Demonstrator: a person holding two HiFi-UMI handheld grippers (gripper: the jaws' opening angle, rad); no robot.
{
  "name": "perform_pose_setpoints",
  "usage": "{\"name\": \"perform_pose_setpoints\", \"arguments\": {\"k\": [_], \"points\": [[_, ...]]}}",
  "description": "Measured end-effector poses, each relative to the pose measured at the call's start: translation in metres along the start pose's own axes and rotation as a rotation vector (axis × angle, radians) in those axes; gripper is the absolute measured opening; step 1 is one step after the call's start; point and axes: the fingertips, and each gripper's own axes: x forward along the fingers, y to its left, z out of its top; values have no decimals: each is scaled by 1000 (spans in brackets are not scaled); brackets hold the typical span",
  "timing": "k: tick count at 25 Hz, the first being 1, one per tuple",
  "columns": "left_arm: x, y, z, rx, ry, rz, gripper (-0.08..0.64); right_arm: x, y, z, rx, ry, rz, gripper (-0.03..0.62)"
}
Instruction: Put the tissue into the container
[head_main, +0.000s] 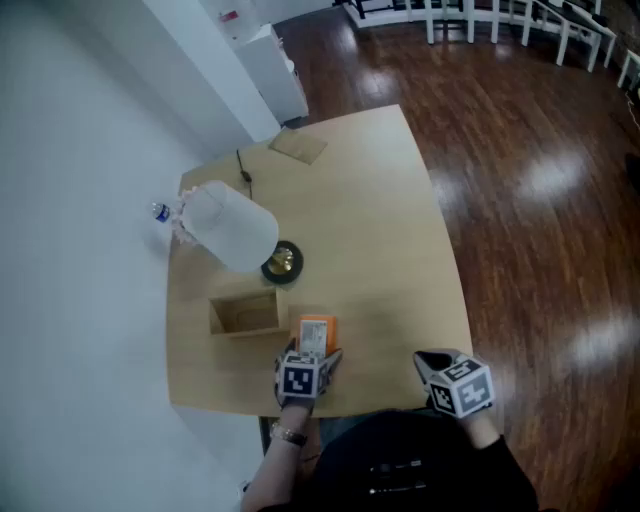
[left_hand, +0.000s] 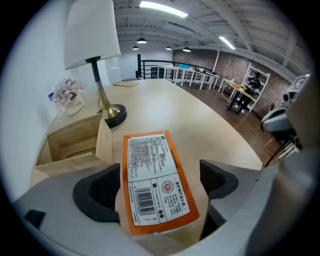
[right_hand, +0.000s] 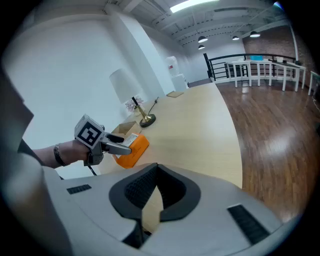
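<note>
An orange tissue pack (head_main: 317, 332) with a white printed label lies flat on the table near the front edge. An open wooden box (head_main: 245, 297) stands just left of it. My left gripper (head_main: 312, 357) is open, and the tissue pack (left_hand: 152, 180) lies between its dark pads (left_hand: 97, 192), with a clear gap on the right side. The wooden box (left_hand: 75, 140) sits ahead to the left. My right gripper (head_main: 432, 362) hovers at the table's front right, and its jaws (right_hand: 155, 192) are shut on nothing. From the right gripper view, the left gripper (right_hand: 107, 142) sits over the tissue pack (right_hand: 132, 147).
A lamp with a white shade (head_main: 232, 228) and brass base (head_main: 282, 262) stands behind the box. A small flower vase (head_main: 165, 213) sits at the table's left edge, and a brown sheet (head_main: 298, 146) at the far end. The table (head_main: 380, 230) meets a white wall on the left, with wooden floor to the right.
</note>
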Motion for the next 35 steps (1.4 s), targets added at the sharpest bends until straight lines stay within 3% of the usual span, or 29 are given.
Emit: {"name": "perform_pose_setpoints", "arguments": {"k": [8, 15, 18, 23, 27, 35], "points": [[21, 14, -13, 27, 78, 19, 478, 2, 18, 11, 4, -7, -6, 0], [13, 7, -17, 144, 77, -119, 395, 2, 27, 21, 59, -38, -59, 0], [-15, 1, -13, 231, 21, -205, 393, 3, 39, 33, 64, -64, -72, 0], [-72, 40, -12, 389, -28, -219, 391, 24, 65, 46, 51, -78, -69, 0], [-97, 75, -18, 500, -19, -277, 390, 45, 88, 52, 31, -72, -58, 0], [-113, 152, -2, 858, 29, -337, 390, 66, 118, 45, 48, -40, -79, 0]]}}
